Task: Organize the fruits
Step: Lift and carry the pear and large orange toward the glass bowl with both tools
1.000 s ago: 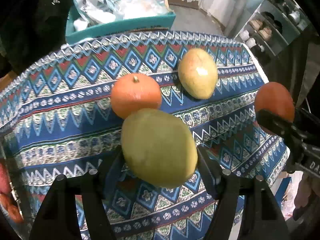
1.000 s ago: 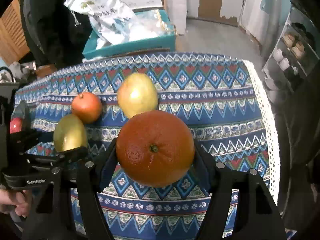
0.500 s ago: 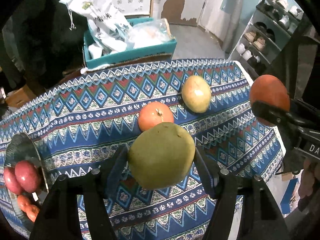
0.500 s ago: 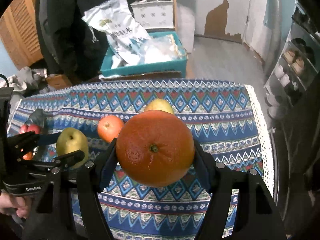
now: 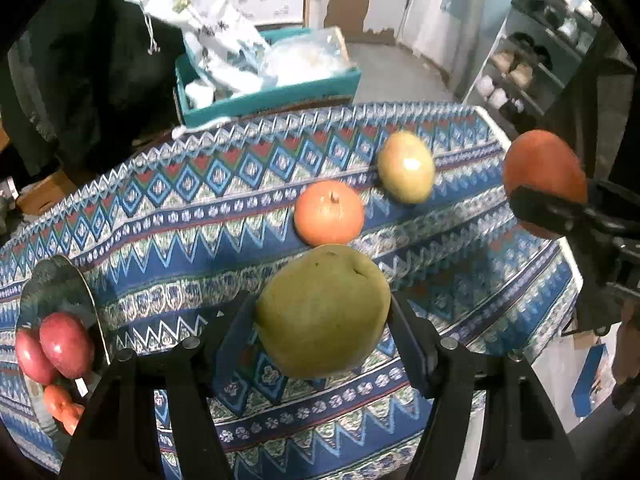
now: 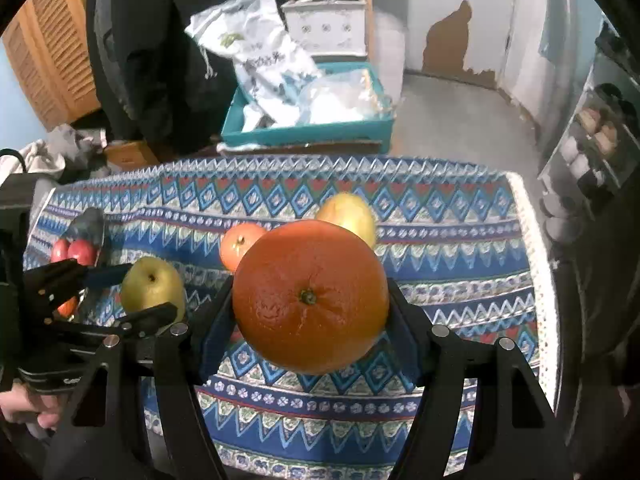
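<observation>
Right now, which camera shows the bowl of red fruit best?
The left wrist view: the bowl sits at the table's left edge, with red fruit and its rim clear. In the right wrist view it is small, distant and partly hidden behind the left gripper.

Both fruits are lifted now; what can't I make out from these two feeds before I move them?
- Plate contents: left wrist view, cut off by the frame edge; small in the right wrist view.
- Yellow-green fruit on the cloth: right wrist view, partly behind the held orange; blurred in both.
- Cloth under the held pear: hidden.
</observation>
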`<state>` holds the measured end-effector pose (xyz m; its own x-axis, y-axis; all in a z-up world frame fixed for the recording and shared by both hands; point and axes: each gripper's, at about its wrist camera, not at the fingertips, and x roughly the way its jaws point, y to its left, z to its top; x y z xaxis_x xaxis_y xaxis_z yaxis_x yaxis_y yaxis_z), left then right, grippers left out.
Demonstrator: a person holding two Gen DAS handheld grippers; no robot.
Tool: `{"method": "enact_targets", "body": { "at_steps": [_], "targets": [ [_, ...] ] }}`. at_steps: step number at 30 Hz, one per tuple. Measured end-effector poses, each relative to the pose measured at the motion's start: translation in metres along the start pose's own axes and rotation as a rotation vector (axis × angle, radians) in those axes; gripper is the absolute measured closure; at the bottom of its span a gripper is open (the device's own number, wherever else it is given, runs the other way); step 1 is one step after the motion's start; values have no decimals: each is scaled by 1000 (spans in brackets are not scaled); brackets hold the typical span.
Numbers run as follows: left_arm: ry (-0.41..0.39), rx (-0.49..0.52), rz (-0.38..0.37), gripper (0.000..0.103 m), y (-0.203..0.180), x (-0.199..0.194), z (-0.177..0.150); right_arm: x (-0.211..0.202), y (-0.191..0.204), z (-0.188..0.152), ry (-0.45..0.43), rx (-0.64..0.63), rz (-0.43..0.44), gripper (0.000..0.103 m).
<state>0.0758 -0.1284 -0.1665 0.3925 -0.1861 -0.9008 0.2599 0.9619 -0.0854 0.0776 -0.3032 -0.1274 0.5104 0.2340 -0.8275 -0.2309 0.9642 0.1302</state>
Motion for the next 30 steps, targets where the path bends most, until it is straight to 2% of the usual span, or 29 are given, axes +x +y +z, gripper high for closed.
{"method": "enact_targets", "body": {
  "at_steps": [3, 8, 15, 30],
  "targets": [
    [18, -14, 3, 34, 5, 7, -3, 6, 1, -2, 12, -4, -7, 34],
    [-10, -25, 2, 34, 12, -3, -4, 4, 3, 2, -7, -8, -5, 34],
    [-86, -27, 0, 34, 20, -36, -2, -15, 15, 14, -63, -20, 13, 34],
    [-233, -47, -1, 34, 39, -107, -5, -51, 66, 38, -160, -88, 72, 34]
  ]
}}
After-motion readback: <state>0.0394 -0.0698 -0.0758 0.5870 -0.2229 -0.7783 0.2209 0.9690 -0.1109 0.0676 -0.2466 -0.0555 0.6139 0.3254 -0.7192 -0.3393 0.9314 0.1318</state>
